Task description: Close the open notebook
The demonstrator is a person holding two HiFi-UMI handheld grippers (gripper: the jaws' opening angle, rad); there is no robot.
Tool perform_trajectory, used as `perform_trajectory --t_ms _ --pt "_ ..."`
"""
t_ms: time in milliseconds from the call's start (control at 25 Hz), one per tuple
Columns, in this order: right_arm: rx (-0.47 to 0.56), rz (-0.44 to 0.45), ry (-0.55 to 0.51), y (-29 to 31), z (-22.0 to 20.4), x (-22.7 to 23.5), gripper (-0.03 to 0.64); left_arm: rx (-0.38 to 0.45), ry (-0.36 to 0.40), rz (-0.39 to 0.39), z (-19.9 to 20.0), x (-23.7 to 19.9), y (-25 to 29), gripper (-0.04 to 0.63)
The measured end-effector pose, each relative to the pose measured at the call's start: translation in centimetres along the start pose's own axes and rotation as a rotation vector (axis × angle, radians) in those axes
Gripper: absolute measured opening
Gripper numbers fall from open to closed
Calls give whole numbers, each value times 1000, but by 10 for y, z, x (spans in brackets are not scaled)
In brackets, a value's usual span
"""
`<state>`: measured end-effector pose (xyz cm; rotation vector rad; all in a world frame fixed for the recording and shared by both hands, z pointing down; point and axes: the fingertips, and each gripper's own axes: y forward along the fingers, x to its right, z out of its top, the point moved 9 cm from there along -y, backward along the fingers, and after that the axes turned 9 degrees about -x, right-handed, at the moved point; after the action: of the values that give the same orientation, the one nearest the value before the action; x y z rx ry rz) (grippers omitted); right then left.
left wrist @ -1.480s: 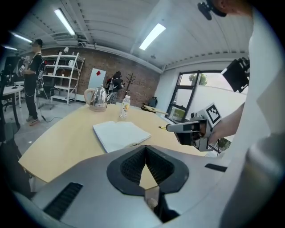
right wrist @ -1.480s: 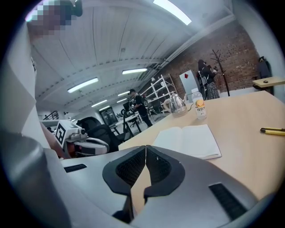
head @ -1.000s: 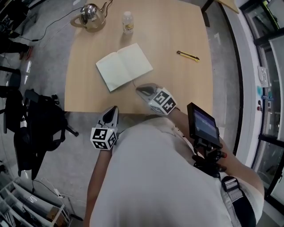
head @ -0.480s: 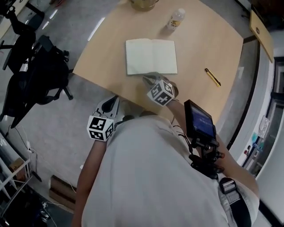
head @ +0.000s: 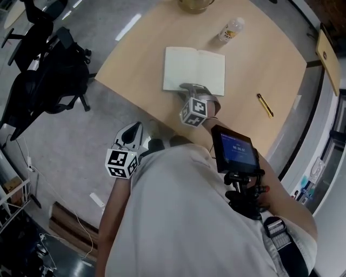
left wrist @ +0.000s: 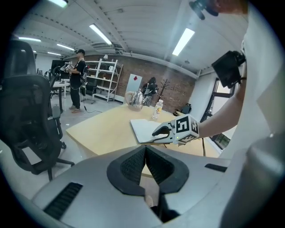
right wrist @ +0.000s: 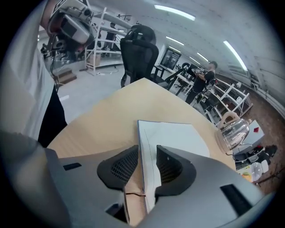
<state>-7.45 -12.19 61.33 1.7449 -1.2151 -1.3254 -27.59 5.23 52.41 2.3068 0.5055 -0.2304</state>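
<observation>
The open notebook (head: 194, 69) lies flat on the wooden table (head: 135, 59), cream pages up. My right gripper (head: 187, 87) points down at its near edge. In the right gripper view the jaws (right wrist: 147, 156) are opening, and the notebook's near edge (right wrist: 149, 178) runs between them with a gap on each side. My left gripper (head: 136, 126) hangs off the table's near corner over the floor, shut and empty. The left gripper view shows its jaws (left wrist: 145, 149) closed to a point, with the notebook (left wrist: 143, 129) and the right gripper (left wrist: 165, 132) ahead.
A plastic bottle (head: 230, 30) and a glass kettle (head: 194, 4) stand beyond the notebook. A yellow pen (head: 265, 105) lies to its right. A black office chair (head: 46, 81) stands left of the table. A person (left wrist: 80, 80) stands far back in the room.
My right gripper has come forward and down to the notebook's near edge, rolling as it went, and its jaws have parted. The left gripper has drifted a little, still off the table.
</observation>
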Motion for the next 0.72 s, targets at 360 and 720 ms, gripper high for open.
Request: perform_trajectory --t_ms 360,720 --pt "17 -44 -30 1 -2 -3 54 -4 -10 28 -7 2 -7 5" --pt "216 56 338 -24 -22 11 18 -21 64 -47 13 14 9 5"
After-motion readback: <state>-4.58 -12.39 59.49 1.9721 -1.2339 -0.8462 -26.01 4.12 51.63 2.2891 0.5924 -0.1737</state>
